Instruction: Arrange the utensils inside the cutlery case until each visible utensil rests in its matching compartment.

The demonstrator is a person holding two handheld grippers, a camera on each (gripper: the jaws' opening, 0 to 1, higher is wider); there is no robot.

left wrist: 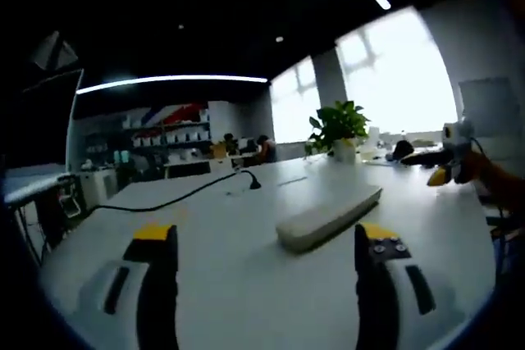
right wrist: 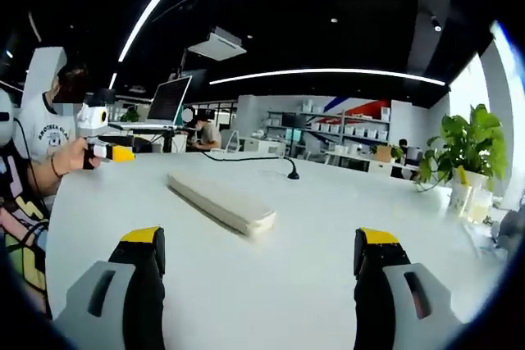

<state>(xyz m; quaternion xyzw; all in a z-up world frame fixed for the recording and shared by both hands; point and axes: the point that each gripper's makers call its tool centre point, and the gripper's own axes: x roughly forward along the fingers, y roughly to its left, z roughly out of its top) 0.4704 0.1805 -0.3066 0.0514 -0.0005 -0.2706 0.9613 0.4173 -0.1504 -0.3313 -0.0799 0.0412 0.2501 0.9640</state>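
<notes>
The closed cutlery case [left wrist: 329,217] lay near the middle of the white table [left wrist: 238,276], well clear of its edges. Both the left gripper [left wrist: 267,256] and the right gripper [right wrist: 261,256] hovered above the table with jaws spread wide, holding nothing.

One closed cutlery case [left wrist: 328,217] lies on the white surface [left wrist: 246,284], with one black cable [left wrist: 176,197], one potted plant [left wrist: 338,130] and two grippers, left gripper [left wrist: 267,261] and right gripper [right wrist: 259,258], each with two fingers [left wrist: 157,272].
</notes>
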